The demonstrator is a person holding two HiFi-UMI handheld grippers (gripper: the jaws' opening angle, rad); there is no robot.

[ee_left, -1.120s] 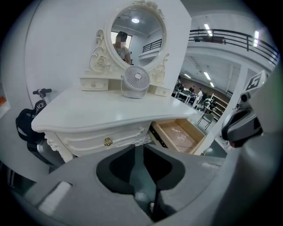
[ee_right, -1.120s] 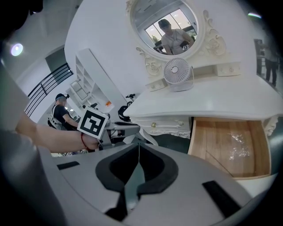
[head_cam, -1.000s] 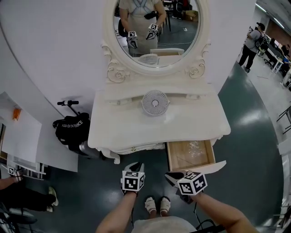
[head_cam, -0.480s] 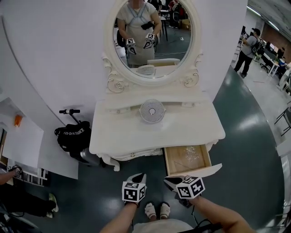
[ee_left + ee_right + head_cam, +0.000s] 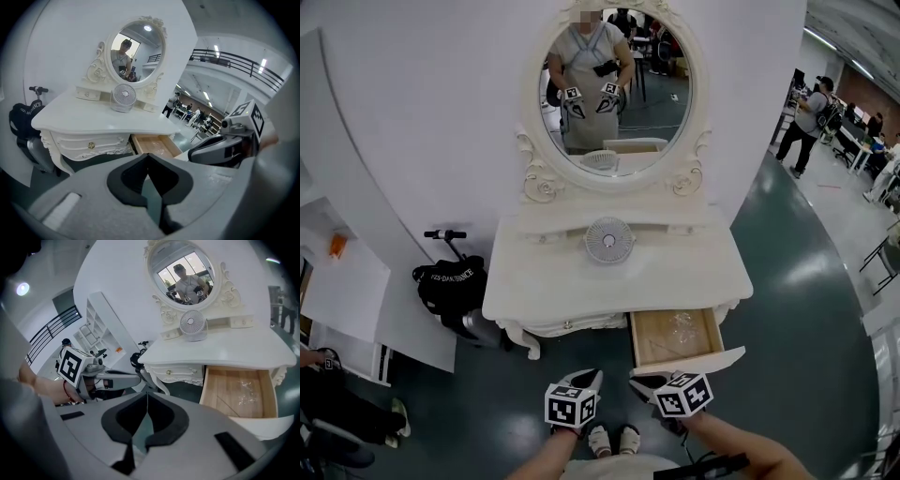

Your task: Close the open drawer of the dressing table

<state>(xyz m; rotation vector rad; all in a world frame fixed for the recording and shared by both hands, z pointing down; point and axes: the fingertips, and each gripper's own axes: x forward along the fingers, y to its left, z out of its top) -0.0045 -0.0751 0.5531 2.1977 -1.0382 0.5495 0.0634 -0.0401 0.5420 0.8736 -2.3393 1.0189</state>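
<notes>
1. The dressing table stood against a curved white wall, with its oval mirror above the worktop and a small white fan at the back of the worktop, in the middle.
2. The drawer sat under the right end of the dressing table's worktop and was pulled well out. Its bare wooden bottom showed, and its white front panel faced the person.
3. Something crinkled and clear, possibly a scrap of plastic film, lay inside that drawer towards the dressing table's side.
4. The left drawer of the dressing table, marked by a gold knob, was pushed fully in.
5. The left hand-held gripper hung in front of the dressing table, to the left of the open drawer and apart from it. Its jaws had just been closing and now met tip to tip with nothing between them.
6. The right hand-held gripper was held just before the drawer's front panel without touching it. Its jaws were pressed together and empty.
7. A black bag leaned on the floor to the left of the dressing table.
8. The person's sandalled feet stood on the dark green floor in front of the dressing table.
</notes>
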